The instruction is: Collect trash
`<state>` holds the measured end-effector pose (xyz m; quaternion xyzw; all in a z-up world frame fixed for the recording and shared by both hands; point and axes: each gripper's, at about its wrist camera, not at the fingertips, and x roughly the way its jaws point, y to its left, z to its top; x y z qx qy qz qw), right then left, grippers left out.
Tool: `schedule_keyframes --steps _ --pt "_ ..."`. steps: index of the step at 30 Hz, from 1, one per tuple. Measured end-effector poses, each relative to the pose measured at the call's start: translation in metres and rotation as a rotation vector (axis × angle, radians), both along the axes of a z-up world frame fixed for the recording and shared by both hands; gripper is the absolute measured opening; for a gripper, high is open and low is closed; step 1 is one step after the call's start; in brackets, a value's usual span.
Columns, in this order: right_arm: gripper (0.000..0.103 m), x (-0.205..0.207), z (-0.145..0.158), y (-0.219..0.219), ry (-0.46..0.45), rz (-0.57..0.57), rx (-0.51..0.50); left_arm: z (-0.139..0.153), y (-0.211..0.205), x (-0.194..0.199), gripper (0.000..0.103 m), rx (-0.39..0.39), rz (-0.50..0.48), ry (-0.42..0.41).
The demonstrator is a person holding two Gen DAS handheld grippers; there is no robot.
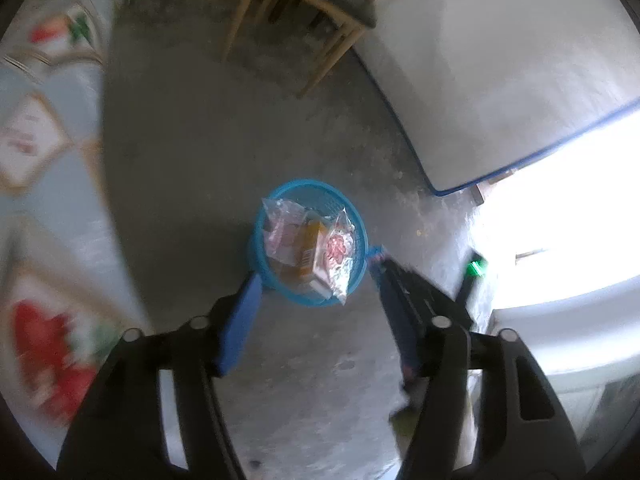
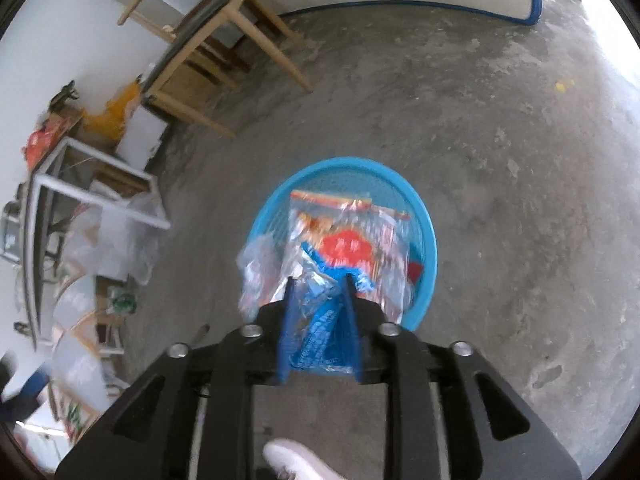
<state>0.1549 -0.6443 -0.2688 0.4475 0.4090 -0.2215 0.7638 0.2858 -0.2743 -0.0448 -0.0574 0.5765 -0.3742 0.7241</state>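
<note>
Left gripper (image 1: 316, 276) gapes empty above the basket (image 1: 362, 236); right gripper (image 2: 320, 280), mid-frame, loosely straddles a wrapper (image 2: 320, 328), grip unclear.

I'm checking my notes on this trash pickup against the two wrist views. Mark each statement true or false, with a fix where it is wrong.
1. The blue basket stands on the concrete floor. True.
2. The basket is empty. False: wrappers and an orange carton already lie in it.
3. The left gripper is open with nothing between its fingers. True.
4. A foil snack wrapper sits between the fingers of the right gripper, above the basket. True.
5. A metal stool stands beside the basket. False: the seat nearby is a wooden chair, well beyond the basket.
</note>
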Motion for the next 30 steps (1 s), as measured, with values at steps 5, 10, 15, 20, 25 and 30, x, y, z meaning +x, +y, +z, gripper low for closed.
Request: schedule_keyframes --steps 5,10,15,20,25,30 --pt "0.056 0.018 -0.052 -0.023 0.115 -0.065 0.088 0.038 0.079 -0.035 0.072 0.000 0.011 -0.128" --pt "0.057 0.008 -0.048 -0.024 0.097 -0.108 0.071 0.053 0.157 -0.075 0.077 0.021 0.103 -0.250" --pt "0.057 -0.013 -0.025 -0.025 0.054 -0.152 0.038 0.048 0.202 -0.101 0.080 0.026 0.193 -0.295" --pt "0.057 -0.040 0.024 -0.011 -0.040 -0.142 -0.015 0.050 0.223 -0.123 0.083 0.009 0.258 -0.363" --pt "0.062 -0.071 0.105 0.048 -0.188 -0.017 -0.129 0.051 0.226 -0.145 0.086 -0.011 0.290 -0.412" --pt "0.080 -0.102 0.185 0.133 -0.259 0.156 -0.333 0.056 0.223 -0.162 0.092 -0.068 0.337 -0.426"
